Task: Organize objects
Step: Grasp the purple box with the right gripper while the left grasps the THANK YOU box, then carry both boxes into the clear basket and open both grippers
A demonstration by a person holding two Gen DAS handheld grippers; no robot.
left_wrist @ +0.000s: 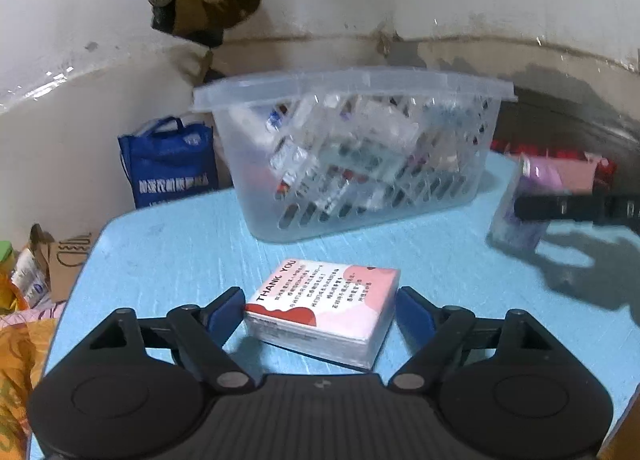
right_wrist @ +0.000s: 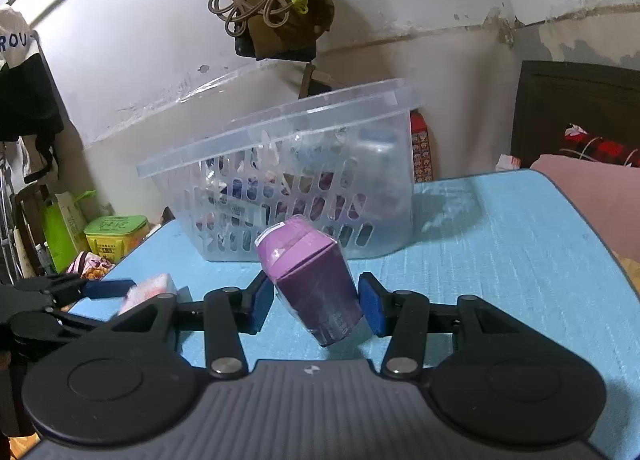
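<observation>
Blue tabletop point(left_wrist: 180, 244), mid-pickup: left gripper point(left_wrist: 320, 308) brackets the card stack point(left_wrist: 324, 304), jaws apart; right gripper point(right_wrist: 316, 300) straddles the tilted purple carton point(right_wrist: 312, 284), grip uncertain, clear basket point(right_wrist: 296, 180) likely next.

basket point(left_wrist: 360, 164) behind card stack point(left_wrist: 324, 306), on table point(left_wrist: 180, 244)

A stained, peeling off-white plaster wall point(right_wrist: 400, 0) meets in a corner behind the light-blue counter point(right_wrist: 520, 260); tangled brown cords point(right_wrist: 256, 0) hang on it, a dark wooden cabinet point(right_wrist: 576, 116) stands right, a blue tote bag point(left_wrist: 168, 164) left
</observation>
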